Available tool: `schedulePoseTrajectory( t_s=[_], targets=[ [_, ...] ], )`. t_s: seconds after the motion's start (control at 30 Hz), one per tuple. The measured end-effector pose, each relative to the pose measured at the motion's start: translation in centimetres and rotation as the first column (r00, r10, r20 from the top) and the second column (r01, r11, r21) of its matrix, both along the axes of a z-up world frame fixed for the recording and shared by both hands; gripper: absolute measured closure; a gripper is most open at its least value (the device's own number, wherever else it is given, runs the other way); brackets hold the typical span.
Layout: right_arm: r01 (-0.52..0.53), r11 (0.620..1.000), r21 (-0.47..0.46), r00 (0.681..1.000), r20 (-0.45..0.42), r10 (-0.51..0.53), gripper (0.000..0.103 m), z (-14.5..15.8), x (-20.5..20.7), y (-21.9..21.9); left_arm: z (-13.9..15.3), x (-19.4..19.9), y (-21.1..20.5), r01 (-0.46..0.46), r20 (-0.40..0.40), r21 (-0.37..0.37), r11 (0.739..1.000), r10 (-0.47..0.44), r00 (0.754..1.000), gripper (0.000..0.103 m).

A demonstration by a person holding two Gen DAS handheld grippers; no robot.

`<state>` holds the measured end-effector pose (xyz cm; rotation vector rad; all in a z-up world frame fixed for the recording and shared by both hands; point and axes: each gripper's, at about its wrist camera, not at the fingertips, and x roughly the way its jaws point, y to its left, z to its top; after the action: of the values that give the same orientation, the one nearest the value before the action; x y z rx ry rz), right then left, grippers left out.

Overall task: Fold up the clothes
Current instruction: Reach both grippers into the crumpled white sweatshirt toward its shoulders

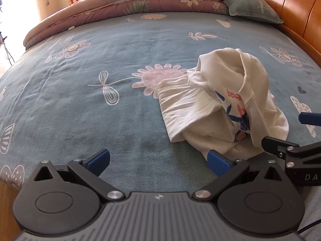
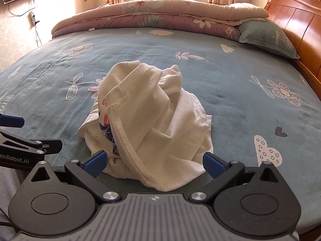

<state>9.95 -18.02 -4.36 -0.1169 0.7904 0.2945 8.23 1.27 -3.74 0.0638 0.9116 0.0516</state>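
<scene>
The crumpled white cotton T-shirt with a blue and red print [image 2: 148, 118] sits heaped at centre frame in your right wrist view, ribbed collar [image 2: 130, 80] on top, print half buried in the folds. It rests on the blue flower-patterned bedsheet [image 2: 230, 76], so you have a broad flat surface to spread it on. Your right gripper [image 2: 154, 160] hangs at the near edge of the heap, jaws spread wide and holding nothing, blue pads either side of the lower hem, lined up, I'd say, for a first pinch. In the left wrist view the shirt lies right of centre, and your left gripper [image 1: 158, 160] is likewise released, empty, over bare sheet with its right pad just at the fabric's near edge. Upper frame: a folded pink floral quilt [image 2: 160, 18], a blue-grey pillow [image 2: 266, 38] and the orange wooden headboard [image 2: 297, 20], well apart from the work.
</scene>
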Motion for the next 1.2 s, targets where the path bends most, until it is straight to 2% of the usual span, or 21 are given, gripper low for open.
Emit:
schedulePoseTrajectory(
  t_s=[0.1, 0.27, 0.43, 0.6, 0.7, 0.8, 0.9, 1.0, 1.03, 1.1, 1.2],
  targets=[
    [-0.030, 0.999, -0.027, 0.999, -0.017, 0.029, 0.000, -1.0, 1.3, 1.2, -0.2, 0.6, 0.4, -0.002, -0.010, -0.011, 1.000, 0.002, 1.000, 0.000],
    [0.023, 0.998, -0.066, 0.998, -0.057, -0.026, 0.000, -2.4, 2.8, 0.7, -0.7, 2.1, -0.1, 0.032, -0.021, -0.020, 0.999, -0.033, 0.999, 0.000],
    [0.151, 0.985, -0.087, 0.988, -0.030, -0.154, 0.000, -2.5, 3.4, -3.5, -1.0, 4.0, -2.0, 0.091, -0.033, -0.016, 0.996, -0.091, 0.995, 0.000],
    [0.301, 0.945, -0.129, 0.954, 0.039, -0.298, 0.000, -2.1, 3.8, -8.4, -1.2, 6.0, -4.9, 0.163, -0.038, -0.015, 0.987, -0.163, 0.986, 0.000],
    [0.320, 0.946, -0.049, 0.947, 0.045, -0.318, 0.000, -1.5, 3.5, -10.2, -1.9, 6.7, -6.1, 0.202, -0.027, -0.028, 0.979, -0.202, 0.979, 0.000],
    [0.259, 0.966, 0.022, 0.963, 0.065, -0.260, 0.000, -0.9, 3.0, -10.2, -2.9, 7.3, -5.9, 0.210, -0.037, -0.060, 0.976, -0.212, 0.977, 0.000],
    [0.136, 0.990, 0.027, 0.988, 0.074, -0.138, 0.000, -0.8, 2.9, -8.4, -3.7, 7.4, -4.5, 0.213, -0.031, -0.132, 0.968, -0.219, 0.975, 0.000],
    [0.037, 0.999, -0.009, 0.996, 0.076, -0.036, 0.000, -1.2, 3.1, -6.4, -4.6, 7.8, -2.7, 0.222, -0.035, -0.225, 0.949, -0.236, 0.971, 0.000],
    [0.010, 1.000, -0.018, 0.997, 0.076, -0.008, 0.003, -1.3, 3.1, -5.8, -4.9, 8.0, -2.2, 0.215, -0.047, -0.258, 0.942, -0.234, 0.971, 0.000],
    [-0.041, 0.999, -0.022, 0.997, 0.071, 0.043, 0.010, -1.1, 3.0, -4.9, -5.4, 8.3, -1.9, 0.206, -0.069, -0.262, 0.943, -0.231, 0.971, 0.000],
    [-0.091, 0.995, -0.049, 0.992, 0.080, 0.095, 0.024, -0.7, 2.5, -4.2, -5.4, 8.2, -2.1, 0.229, -0.068, -0.231, 0.946, -0.250, 0.966, 0.000]
  ],
)
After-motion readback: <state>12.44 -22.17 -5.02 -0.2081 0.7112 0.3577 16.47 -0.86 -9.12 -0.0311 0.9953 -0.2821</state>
